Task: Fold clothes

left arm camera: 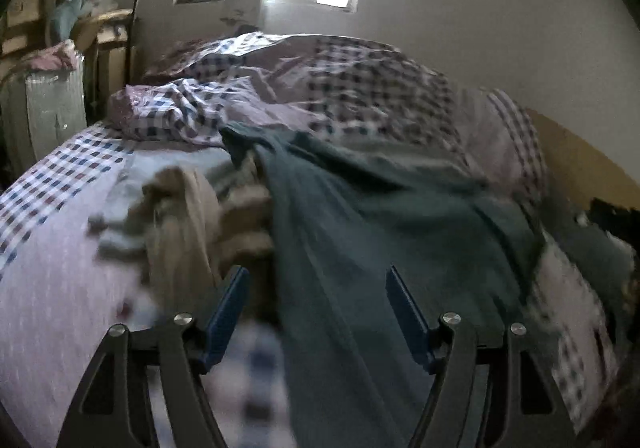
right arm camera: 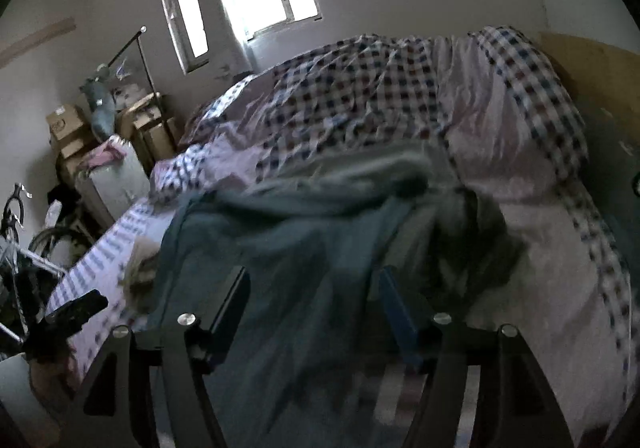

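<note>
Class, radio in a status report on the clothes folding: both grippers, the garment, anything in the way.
Left gripper open, right gripper open, neither gripping. Dark teal cloth garment spread on checked bedding. Tan crumpled clothes alongside, partly under it.

Motion blur over most of the bed (left arm camera: 52, 248) in both views. Teal garment (left arm camera: 360, 228) smeared, edges lost; lower end cut off by frame bottom. Tan clothes (left arm camera: 192, 216) beside it a blur (count unclear). Dark grey heap (right arm camera: 472, 248) right of the garment unreadable. Shelf clutter (right arm camera: 100, 116) too small to identify.
</note>
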